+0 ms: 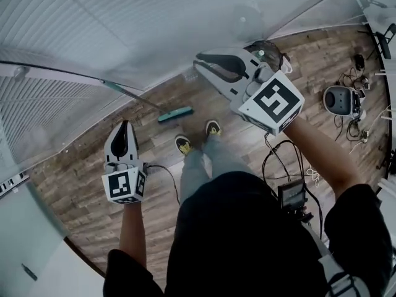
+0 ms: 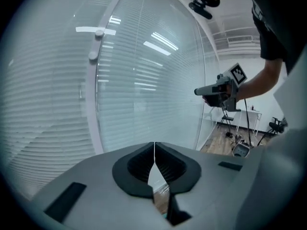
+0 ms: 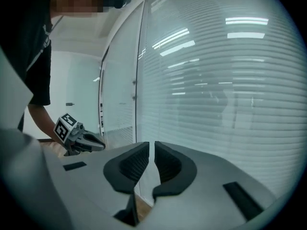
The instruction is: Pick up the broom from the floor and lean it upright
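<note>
You're holding the left gripper (image 1: 127,127) closed and empty, the right gripper (image 1: 201,60) with ribbed pads a slit apart, empty. The slim teal broom (image 1: 175,114) is leaning on the slatted glass wall (image 1: 124,36).

The room reads as an office: glass partition walls (image 1: 154,36) backed by horizontal blinds (image 3: 230,95) (ceiling strip lights mirrored in them), a wood-plank floor (image 1: 74,184), loose cables (image 1: 344,79) near its right edge, and a white desk (image 2: 253,112) beyond.
</note>
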Demonstrator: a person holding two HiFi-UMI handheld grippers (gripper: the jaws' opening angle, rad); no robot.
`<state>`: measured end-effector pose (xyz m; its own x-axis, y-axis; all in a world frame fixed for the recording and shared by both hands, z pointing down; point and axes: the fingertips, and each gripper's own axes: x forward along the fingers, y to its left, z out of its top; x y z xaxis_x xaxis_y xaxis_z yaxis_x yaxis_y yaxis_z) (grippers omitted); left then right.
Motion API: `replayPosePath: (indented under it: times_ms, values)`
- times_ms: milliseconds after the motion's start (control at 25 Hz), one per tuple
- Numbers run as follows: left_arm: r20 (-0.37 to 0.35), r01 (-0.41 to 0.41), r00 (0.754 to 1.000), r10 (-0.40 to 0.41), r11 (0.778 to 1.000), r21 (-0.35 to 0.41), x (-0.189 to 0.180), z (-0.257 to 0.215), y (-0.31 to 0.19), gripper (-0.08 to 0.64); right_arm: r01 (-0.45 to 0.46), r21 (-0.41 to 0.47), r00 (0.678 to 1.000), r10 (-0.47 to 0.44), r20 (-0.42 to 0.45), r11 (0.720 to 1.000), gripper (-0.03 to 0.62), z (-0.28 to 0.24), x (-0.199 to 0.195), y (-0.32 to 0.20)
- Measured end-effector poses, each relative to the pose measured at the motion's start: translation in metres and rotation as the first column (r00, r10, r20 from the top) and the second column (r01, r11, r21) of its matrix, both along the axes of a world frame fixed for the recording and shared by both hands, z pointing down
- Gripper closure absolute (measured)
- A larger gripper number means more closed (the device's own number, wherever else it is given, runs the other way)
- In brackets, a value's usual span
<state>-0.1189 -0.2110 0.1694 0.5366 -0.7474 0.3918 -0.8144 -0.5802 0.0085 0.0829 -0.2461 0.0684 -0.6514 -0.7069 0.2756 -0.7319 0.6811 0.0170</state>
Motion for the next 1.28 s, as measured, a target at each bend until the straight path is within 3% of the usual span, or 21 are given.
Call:
replayPosePath:
  times_ms: [280, 440, 600, 840, 1280]
  values:
    - [-0.082, -0.041, 0.996, 0.048, 0.996, 0.084, 0.027, -0.096, 0.007, 0.537, -0.137, 0.087, 0.988, 0.130, 0.081, 0.987, 0.572, -0.075, 0.039, 0.025]
    - [-0.107, -0.012, 0.994, 0.022, 0.996, 0.091, 0.030, -0.116, 0.021, 0.537, -0.309, 0.055, 0.945, 0.300, 0.128, 0.950, 0.572, -0.075, 0.082, 0.051]
    - [-0.102, -0.002, 0.995, 0.012, 0.995, 0.103, 0.037, -0.124, 0.027, 0.537, -0.396, 0.032, 0.908, 0.386, 0.161, 0.918, 0.574, -0.070, 0.115, 0.074]
    - [-0.126, 0.016, 0.992, 0.001, 0.991, 0.134, 0.041, -0.139, 0.011, 0.537, -0.423, 0.045, 0.895, 0.409, 0.175, 0.905, 0.574, -0.075, 0.118, 0.078]
    - [-0.135, 0.031, 0.991, -0.014, 0.992, 0.126, 0.038, -0.141, 0.014, 0.537, -0.380, 0.103, 0.919, 0.363, 0.157, 0.919, 0.572, -0.089, 0.102, 0.069]
